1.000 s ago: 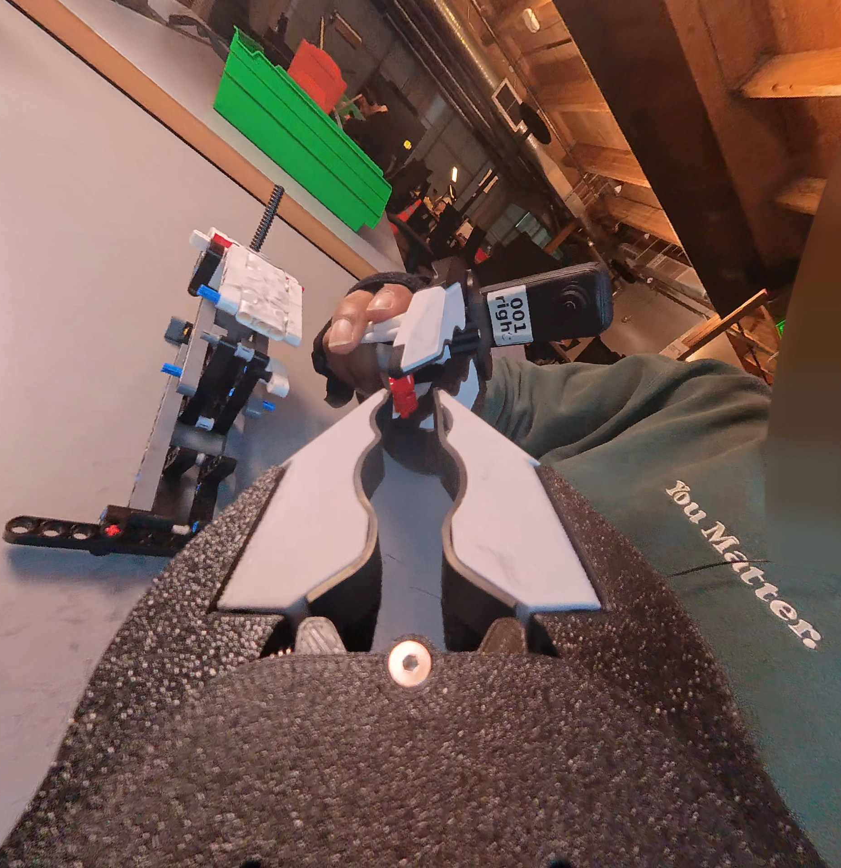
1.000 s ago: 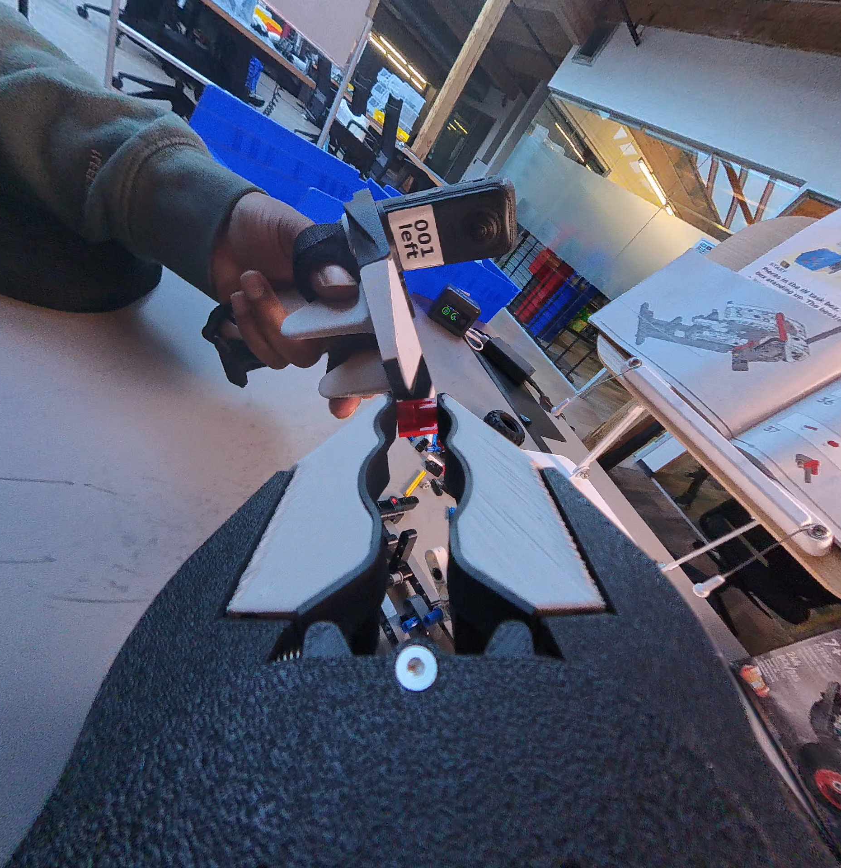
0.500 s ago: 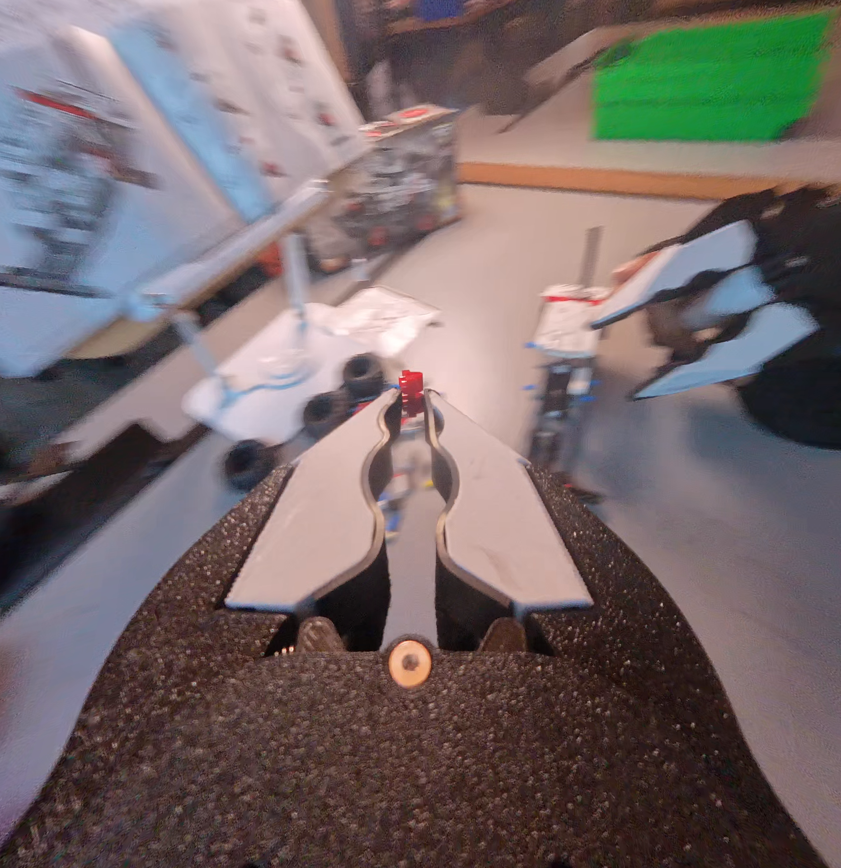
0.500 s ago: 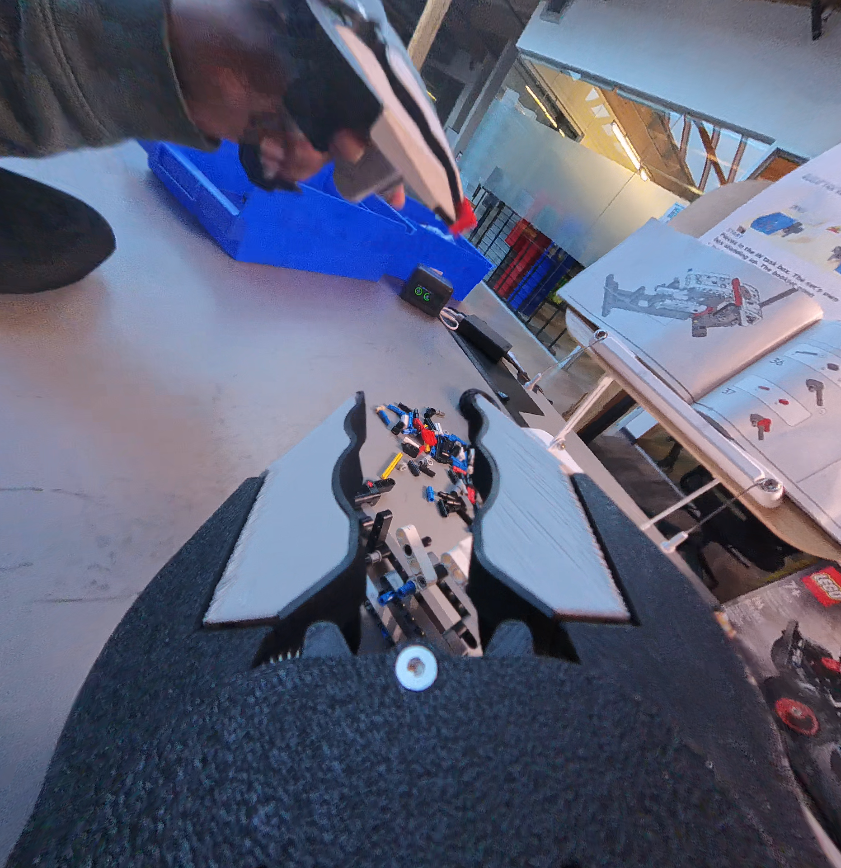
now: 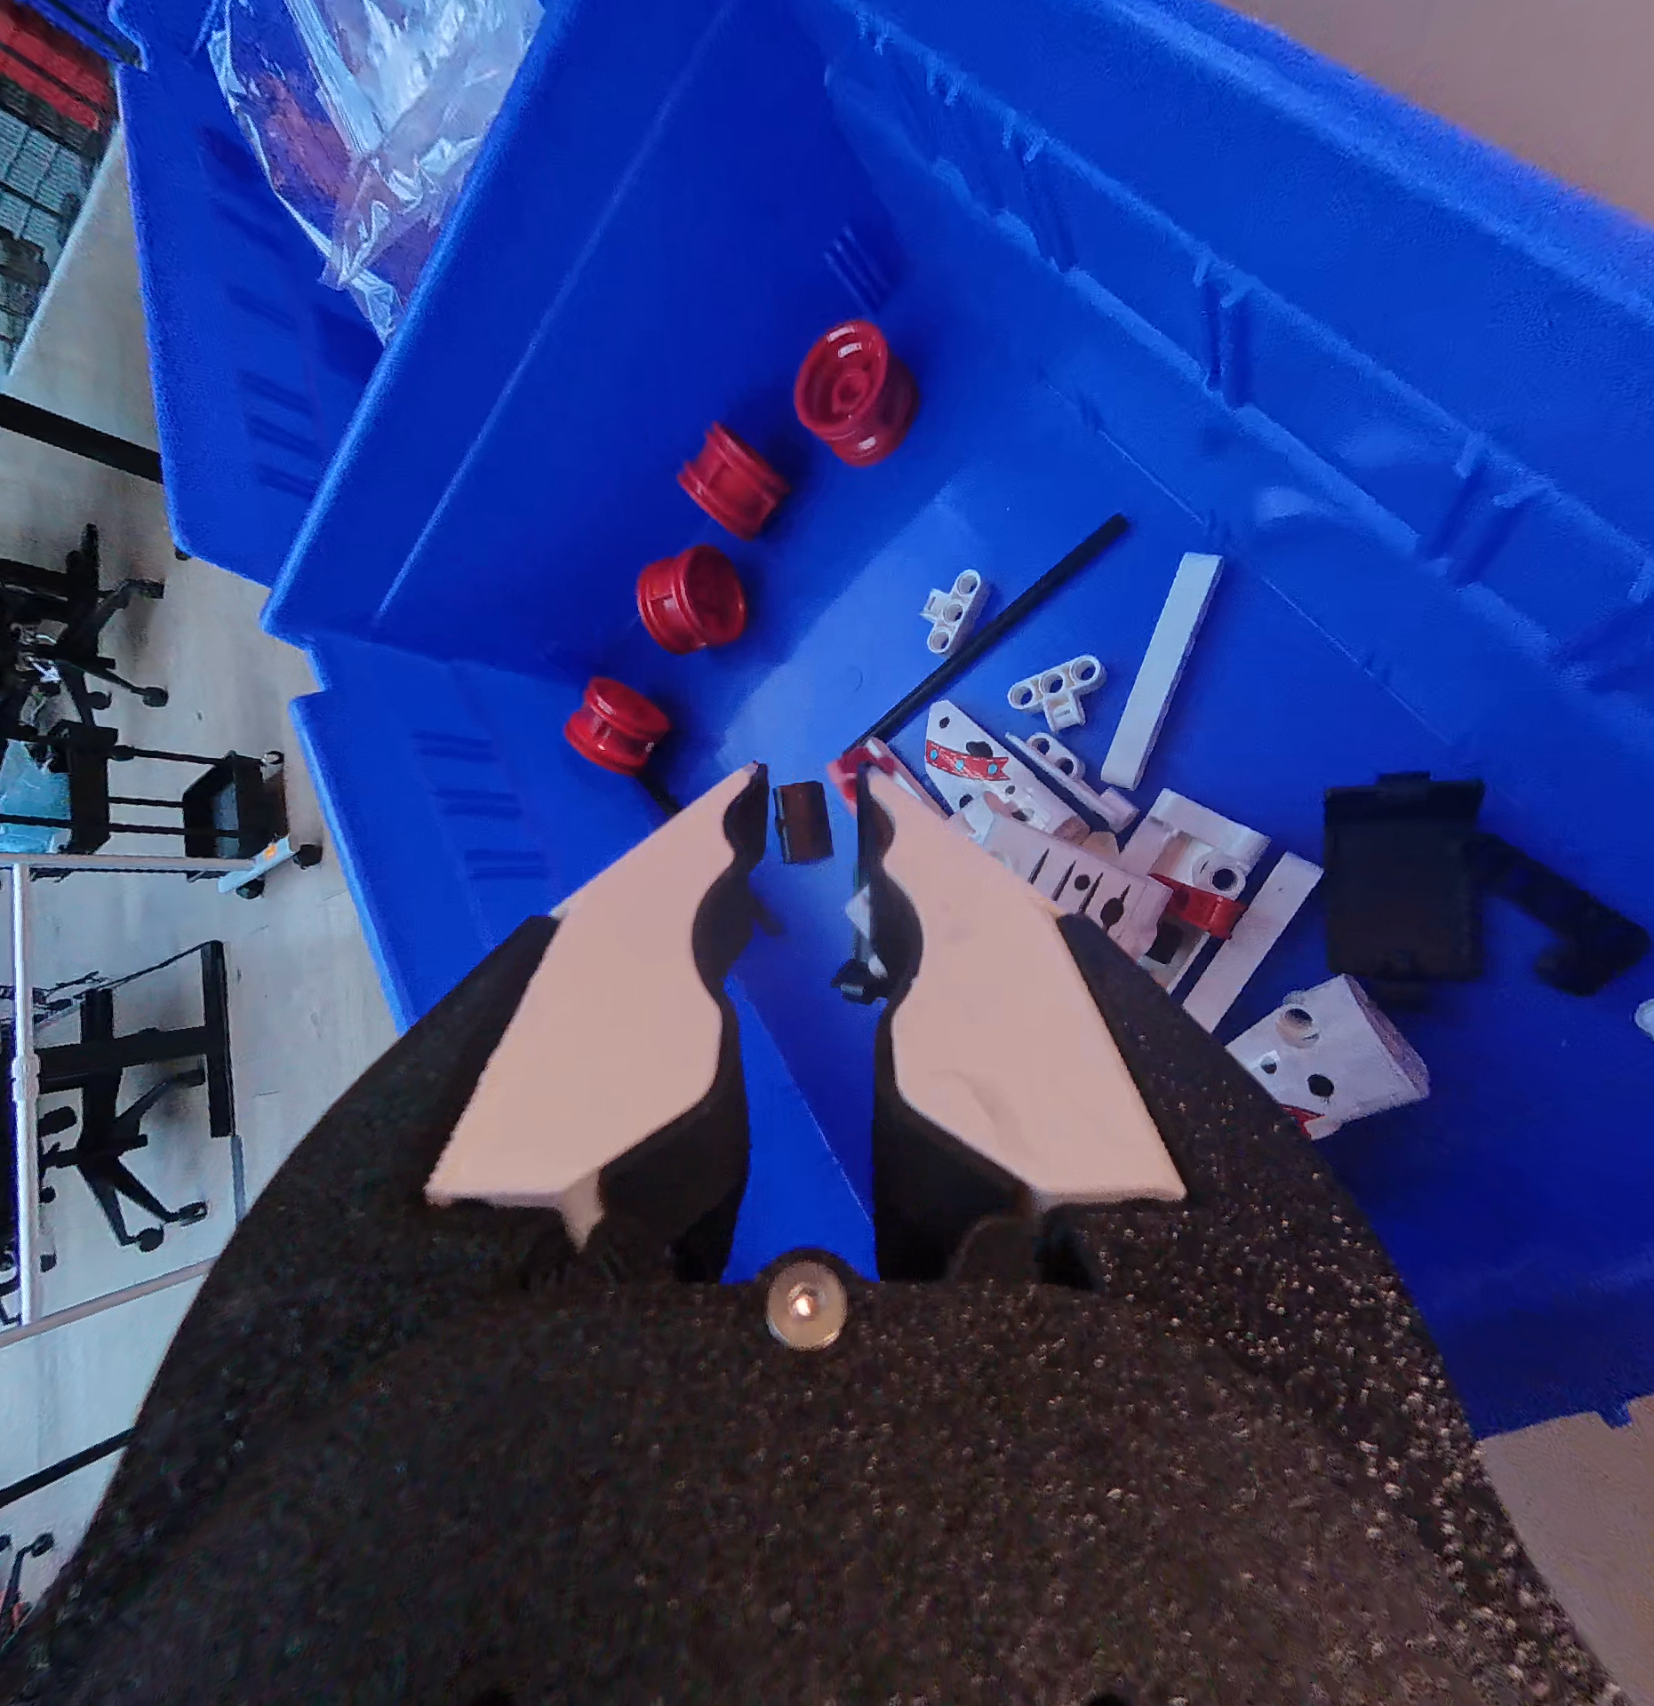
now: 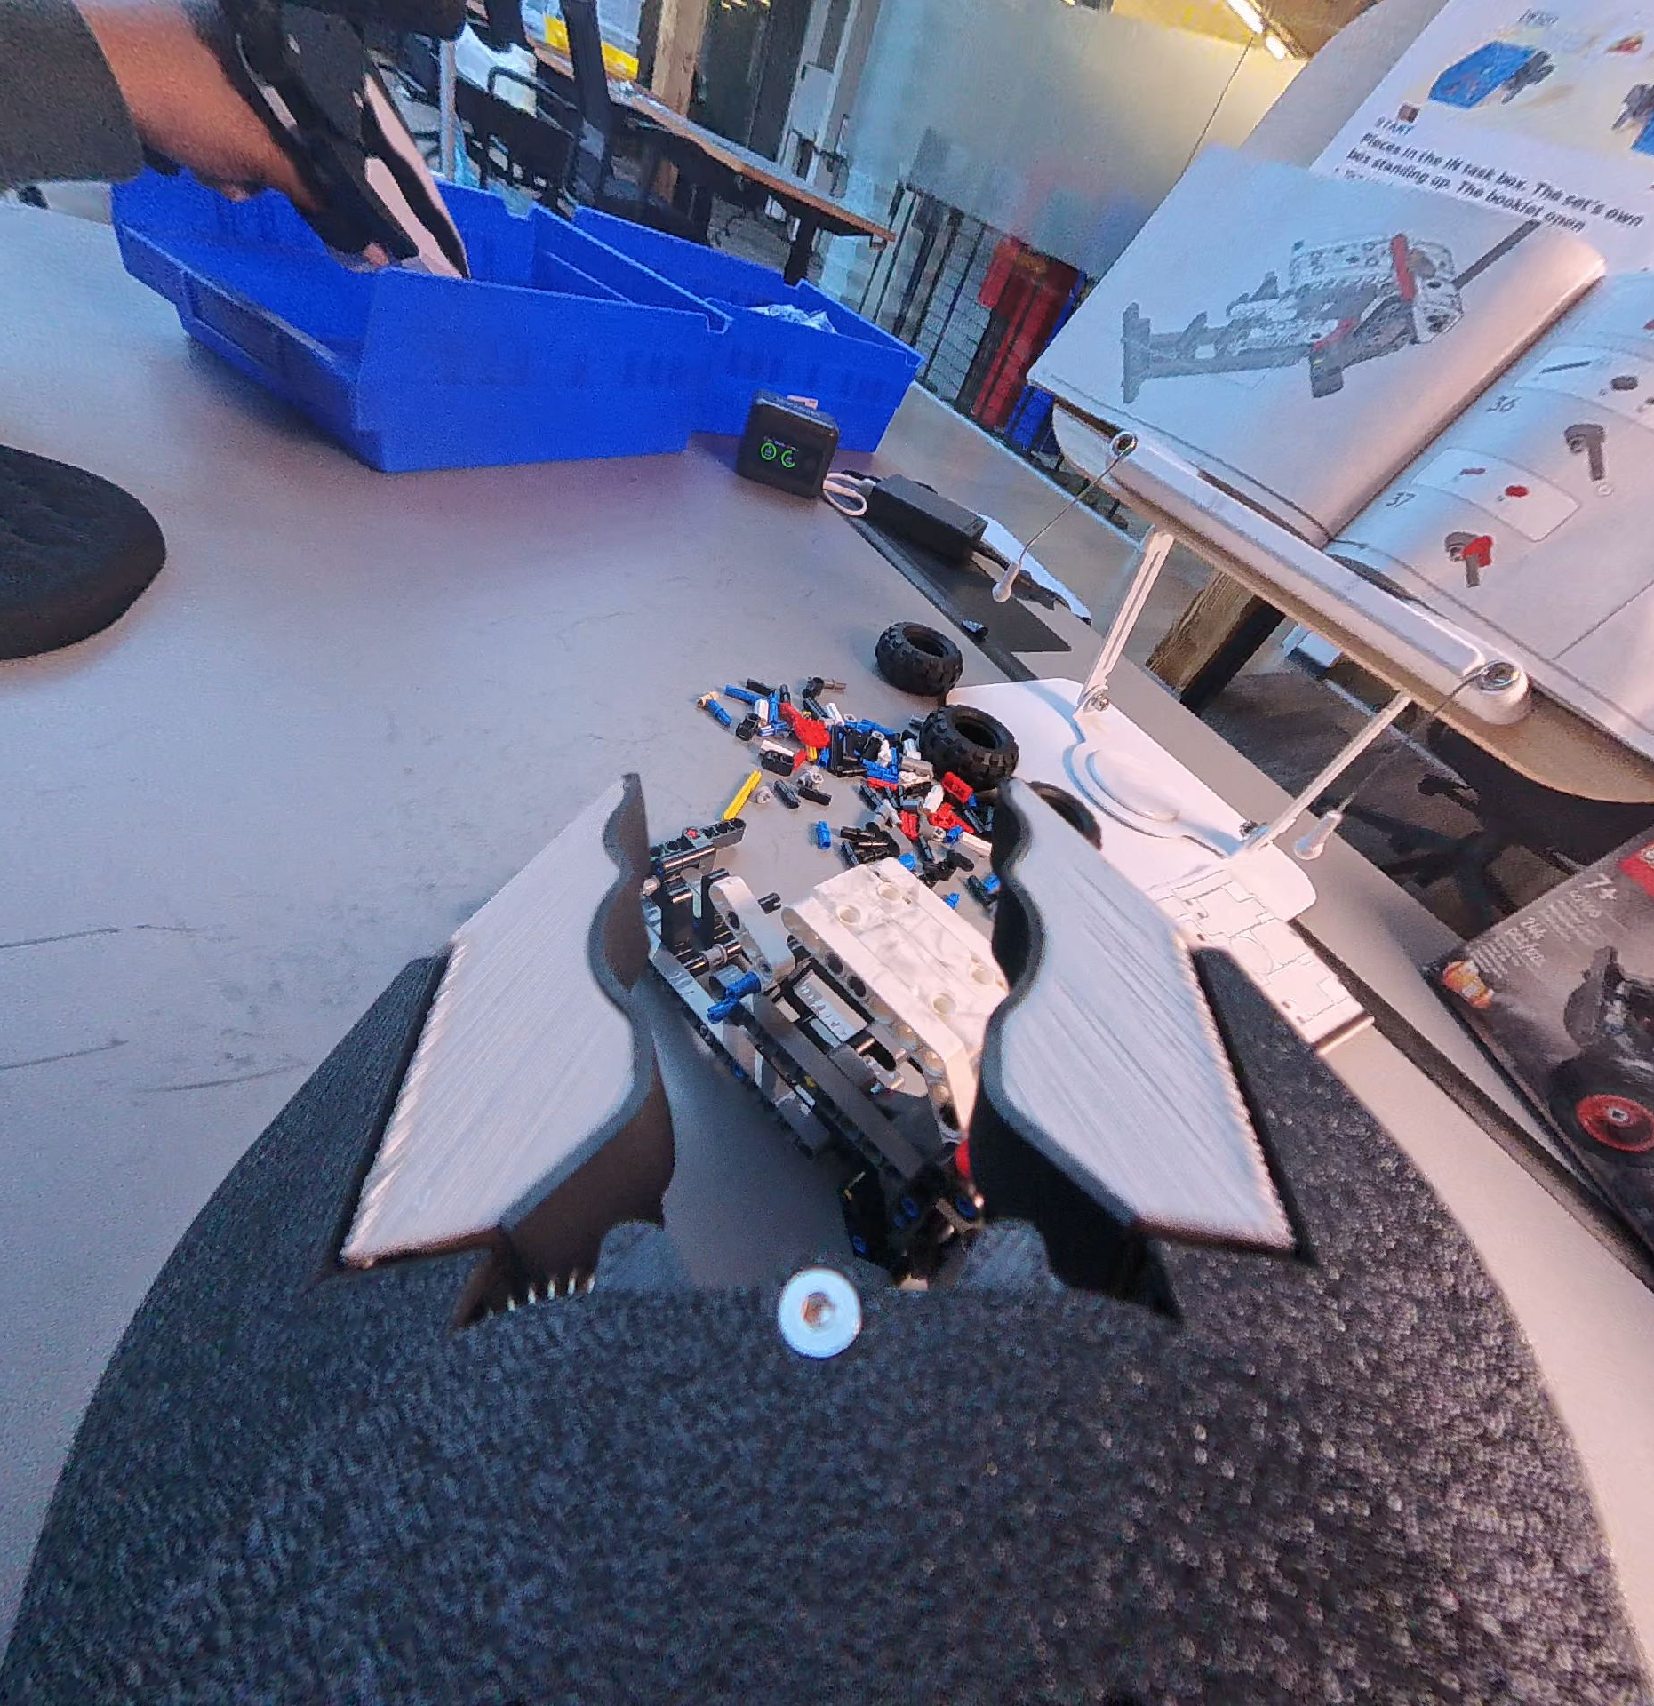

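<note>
Left hand-held gripper [image 5: 807,785] parted over ribbed blue bin [image 5: 1358,369]; right hand-held gripper [image 6: 818,794] wide.

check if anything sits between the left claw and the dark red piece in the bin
Nothing visible does: the dark red piece shows in the open gap between the tips of the left claw, over the blue bin.

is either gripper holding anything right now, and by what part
Nothing is held. The left gripper is open over the blue bin; the right gripper is open above the brick model.
</note>
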Action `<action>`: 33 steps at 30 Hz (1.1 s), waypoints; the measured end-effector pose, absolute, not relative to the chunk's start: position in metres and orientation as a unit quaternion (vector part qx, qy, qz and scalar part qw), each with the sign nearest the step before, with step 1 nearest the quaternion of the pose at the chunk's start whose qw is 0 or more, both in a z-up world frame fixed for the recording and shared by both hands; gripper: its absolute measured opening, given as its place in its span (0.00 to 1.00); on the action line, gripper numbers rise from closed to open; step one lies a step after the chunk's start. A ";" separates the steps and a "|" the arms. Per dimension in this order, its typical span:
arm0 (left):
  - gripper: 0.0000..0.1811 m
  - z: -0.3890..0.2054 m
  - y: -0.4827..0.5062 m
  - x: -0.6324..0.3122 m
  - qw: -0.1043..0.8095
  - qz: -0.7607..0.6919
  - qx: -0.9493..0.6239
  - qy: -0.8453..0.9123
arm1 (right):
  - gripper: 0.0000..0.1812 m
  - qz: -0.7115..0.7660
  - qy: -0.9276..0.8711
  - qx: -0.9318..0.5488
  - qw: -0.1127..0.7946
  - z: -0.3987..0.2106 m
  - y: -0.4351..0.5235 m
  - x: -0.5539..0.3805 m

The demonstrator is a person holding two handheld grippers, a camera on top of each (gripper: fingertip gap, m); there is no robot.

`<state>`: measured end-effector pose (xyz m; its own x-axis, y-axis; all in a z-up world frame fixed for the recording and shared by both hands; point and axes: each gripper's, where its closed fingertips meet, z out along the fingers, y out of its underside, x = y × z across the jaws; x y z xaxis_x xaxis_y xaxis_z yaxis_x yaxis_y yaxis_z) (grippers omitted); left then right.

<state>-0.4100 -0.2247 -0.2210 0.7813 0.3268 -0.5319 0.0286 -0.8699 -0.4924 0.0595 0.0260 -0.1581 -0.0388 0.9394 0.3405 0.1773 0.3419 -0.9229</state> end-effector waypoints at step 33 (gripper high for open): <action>0.46 -0.078 0.035 -0.162 0.711 0.027 -0.697 0.087 | 0.37 0.373 -0.565 -0.445 0.586 -0.121 0.054 0.054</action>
<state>-0.1618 0.0350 -0.0783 0.9835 -0.0830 -0.1610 -0.1593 0.0269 -0.9869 0.0538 0.0537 -0.1206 0.0839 0.9403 0.3298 0.0654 0.3251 -0.9434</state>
